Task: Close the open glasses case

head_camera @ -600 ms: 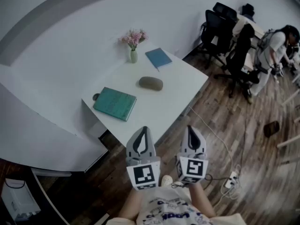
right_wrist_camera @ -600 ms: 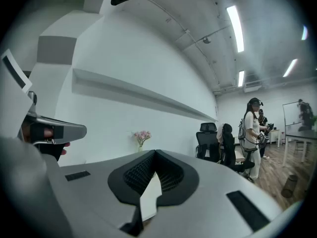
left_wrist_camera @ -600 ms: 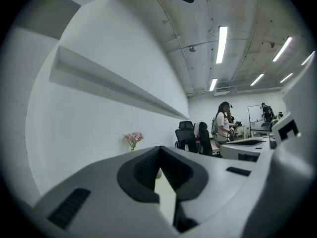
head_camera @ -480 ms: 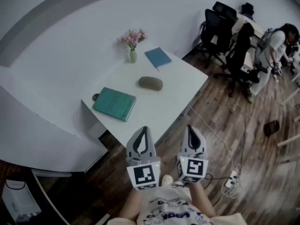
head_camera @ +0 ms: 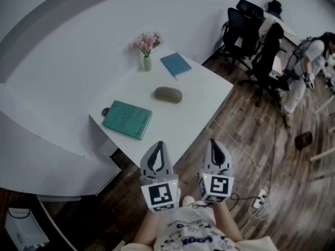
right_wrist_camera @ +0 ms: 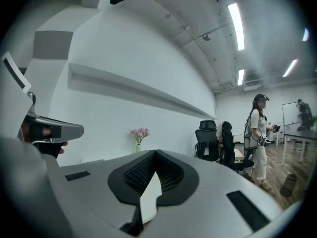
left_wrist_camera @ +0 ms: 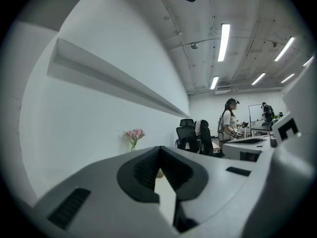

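Observation:
A dark olive glasses case (head_camera: 168, 94) lies on the middle of the white table (head_camera: 196, 111), its lid down as far as the head view shows. My left gripper (head_camera: 158, 146) and right gripper (head_camera: 215, 143) hover side by side short of the table's near edge, well back from the case. Both are shut with nothing between their jaws. In the left gripper view the left gripper (left_wrist_camera: 159, 149) points almost level at the far wall; the right gripper (right_wrist_camera: 154, 153) does the same in the right gripper view. Neither gripper view shows the case.
On the table lie a teal book (head_camera: 127, 118) at the near left and a blue notebook (head_camera: 176, 64) at the far side. A vase of pink flowers (head_camera: 147, 49) stands at the back. Black office chairs (head_camera: 250, 25), a person (head_camera: 303, 61) and floor cables (head_camera: 256, 198) are on the right.
Both grippers stay where they were. The person at the right has shifted a little, and the view has moved slightly.

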`<state>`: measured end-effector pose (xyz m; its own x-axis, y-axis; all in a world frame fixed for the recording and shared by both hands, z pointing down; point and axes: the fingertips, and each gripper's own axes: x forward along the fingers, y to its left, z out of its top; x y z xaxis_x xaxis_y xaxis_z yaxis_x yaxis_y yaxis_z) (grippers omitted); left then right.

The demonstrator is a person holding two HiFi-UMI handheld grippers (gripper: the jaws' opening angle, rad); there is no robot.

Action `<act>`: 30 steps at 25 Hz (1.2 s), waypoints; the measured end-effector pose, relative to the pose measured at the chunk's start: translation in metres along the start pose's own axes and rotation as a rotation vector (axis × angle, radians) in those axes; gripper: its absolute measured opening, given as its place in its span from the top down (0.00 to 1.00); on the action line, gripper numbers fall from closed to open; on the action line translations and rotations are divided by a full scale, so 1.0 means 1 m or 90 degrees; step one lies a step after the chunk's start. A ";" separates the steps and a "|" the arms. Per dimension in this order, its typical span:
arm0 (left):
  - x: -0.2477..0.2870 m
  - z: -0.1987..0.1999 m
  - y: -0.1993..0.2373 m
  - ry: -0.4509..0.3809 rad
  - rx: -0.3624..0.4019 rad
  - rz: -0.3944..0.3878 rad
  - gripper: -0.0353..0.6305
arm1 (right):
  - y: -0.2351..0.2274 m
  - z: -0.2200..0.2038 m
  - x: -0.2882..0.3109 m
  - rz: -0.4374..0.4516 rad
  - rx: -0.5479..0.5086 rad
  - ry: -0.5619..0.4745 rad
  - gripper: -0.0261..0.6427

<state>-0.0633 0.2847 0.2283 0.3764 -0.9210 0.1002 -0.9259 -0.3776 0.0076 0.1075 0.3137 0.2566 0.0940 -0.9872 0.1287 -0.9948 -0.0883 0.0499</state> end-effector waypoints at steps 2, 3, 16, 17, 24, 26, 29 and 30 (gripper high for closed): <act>0.008 -0.002 0.004 0.002 0.000 -0.003 0.95 | 0.001 -0.003 0.008 0.000 0.009 -0.008 0.96; 0.012 -0.002 0.006 0.003 0.001 -0.005 0.95 | 0.001 -0.003 0.012 0.001 0.010 -0.009 0.96; 0.064 -0.016 0.029 0.039 0.000 0.005 0.95 | -0.017 -0.013 0.068 -0.038 0.024 0.026 0.96; 0.070 -0.019 0.030 0.046 -0.003 0.009 0.95 | -0.017 -0.013 0.075 -0.032 0.015 0.034 0.96; 0.132 -0.045 0.037 0.091 -0.009 0.060 0.95 | -0.027 -0.047 0.148 0.039 0.050 0.089 0.96; 0.153 -0.053 0.038 0.110 -0.020 0.081 0.95 | -0.028 -0.054 0.173 0.072 0.049 0.115 0.96; 0.185 -0.066 0.039 0.141 -0.029 0.102 0.95 | -0.033 -0.068 0.211 0.115 0.059 0.144 0.96; 0.195 -0.071 0.039 0.153 -0.030 0.109 0.95 | -0.034 -0.074 0.222 0.130 0.060 0.159 0.96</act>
<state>-0.0285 0.0974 0.3190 0.2023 -0.9196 0.3368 -0.9778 -0.2091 0.0163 0.1653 0.1071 0.3569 -0.1123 -0.9241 0.3654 -0.9922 0.0842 -0.0919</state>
